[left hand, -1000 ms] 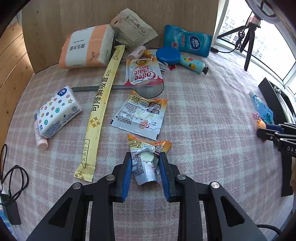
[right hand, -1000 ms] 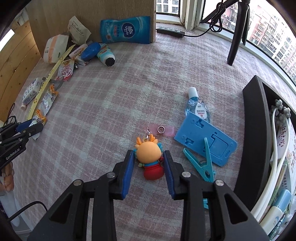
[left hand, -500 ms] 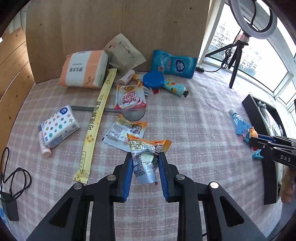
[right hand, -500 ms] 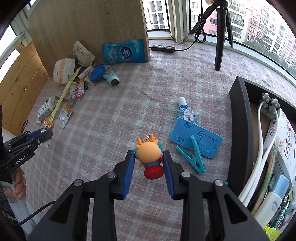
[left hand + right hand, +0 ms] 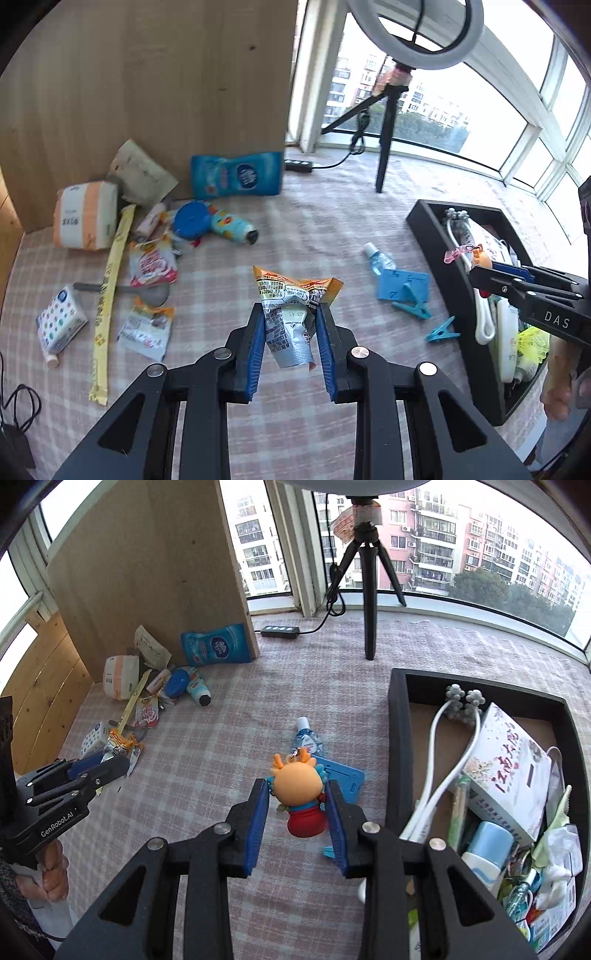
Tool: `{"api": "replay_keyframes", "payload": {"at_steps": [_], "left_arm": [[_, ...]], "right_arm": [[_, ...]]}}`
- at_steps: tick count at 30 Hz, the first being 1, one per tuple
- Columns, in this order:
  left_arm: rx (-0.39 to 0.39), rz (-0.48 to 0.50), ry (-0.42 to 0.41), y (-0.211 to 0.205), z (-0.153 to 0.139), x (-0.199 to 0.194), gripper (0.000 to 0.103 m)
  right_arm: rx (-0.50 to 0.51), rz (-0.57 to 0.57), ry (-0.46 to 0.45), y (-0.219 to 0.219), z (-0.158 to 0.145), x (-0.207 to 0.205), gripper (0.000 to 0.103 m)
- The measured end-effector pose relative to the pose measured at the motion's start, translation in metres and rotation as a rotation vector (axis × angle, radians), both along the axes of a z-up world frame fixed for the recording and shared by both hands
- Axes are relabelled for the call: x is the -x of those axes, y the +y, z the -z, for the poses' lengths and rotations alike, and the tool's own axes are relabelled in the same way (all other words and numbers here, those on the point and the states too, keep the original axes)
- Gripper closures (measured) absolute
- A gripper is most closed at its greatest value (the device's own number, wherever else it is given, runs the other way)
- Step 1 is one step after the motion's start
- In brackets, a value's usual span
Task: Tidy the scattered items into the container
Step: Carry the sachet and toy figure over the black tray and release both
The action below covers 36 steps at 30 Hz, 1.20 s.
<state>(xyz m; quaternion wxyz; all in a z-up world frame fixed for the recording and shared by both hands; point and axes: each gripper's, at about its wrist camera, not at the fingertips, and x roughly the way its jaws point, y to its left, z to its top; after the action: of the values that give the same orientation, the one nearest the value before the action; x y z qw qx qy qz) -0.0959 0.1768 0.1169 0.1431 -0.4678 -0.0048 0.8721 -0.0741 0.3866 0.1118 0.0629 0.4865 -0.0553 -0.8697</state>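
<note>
Gripping a sachet point(image 5: 290, 314), the left hand-held gripper point(image 5: 290, 330) hovers.

Crumpled orange-and-silver sachet point(image 5: 290, 321) held aloft, orange-headed dragon toy point(image 5: 300, 794) upright, black container point(image 5: 397, 738) half-filled at right

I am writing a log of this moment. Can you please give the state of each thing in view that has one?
Left gripper: jaws shut on the crumpled orange and silver sachet, lifted.
Right gripper: jaws shut on the orange-headed doll keychain, lifted.
Black rectangular tray: open, partly filled.
Clear small bottle with white cap: lying on the checked cloth, capped.
Teal plastic clothespin: lying on the cloth.
</note>
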Motion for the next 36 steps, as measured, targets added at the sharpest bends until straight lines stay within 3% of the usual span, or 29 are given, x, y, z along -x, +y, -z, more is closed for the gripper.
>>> {"api": "replay_keyframes", "payload": {"at_steps": [10, 19, 22, 24, 27, 36], "left_arm": [[-0.071, 0.207, 0.033, 0.140, -0.025, 0.005, 0.078], [-0.091, 0.430, 0.023, 0.273, -0.036, -0.034, 0.077], [-0.088, 0.485, 0.024, 0.304, -0.038, -0.049, 0.067], [-0.063, 0.474, 0.024, 0.314, -0.039, -0.052, 0.062], [-0.077, 0.462, 0.005, 0.312, -0.039, -0.051, 0.057], [-0.045, 0.381, 0.029, 0.271, -0.039, -0.036, 0.057]], "right_arm": [[-0.037, 0.279, 0.042, 0.108, -0.024, -0.030, 0.072], [-0.042, 0.550, 0.038, 0.208, -0.025, -0.078, 0.072], [-0.045, 0.596, 0.029, 0.227, -0.024, -0.089, 0.071], [-0.045, 0.626, 0.017, 0.236, -0.021, -0.095, 0.068], [-0.009, 0.675, 0.027, 0.248, -0.020, -0.104, 0.050], [-0.007, 0.612, 0.027, 0.225, -0.020, -0.086, 0.050]]}}
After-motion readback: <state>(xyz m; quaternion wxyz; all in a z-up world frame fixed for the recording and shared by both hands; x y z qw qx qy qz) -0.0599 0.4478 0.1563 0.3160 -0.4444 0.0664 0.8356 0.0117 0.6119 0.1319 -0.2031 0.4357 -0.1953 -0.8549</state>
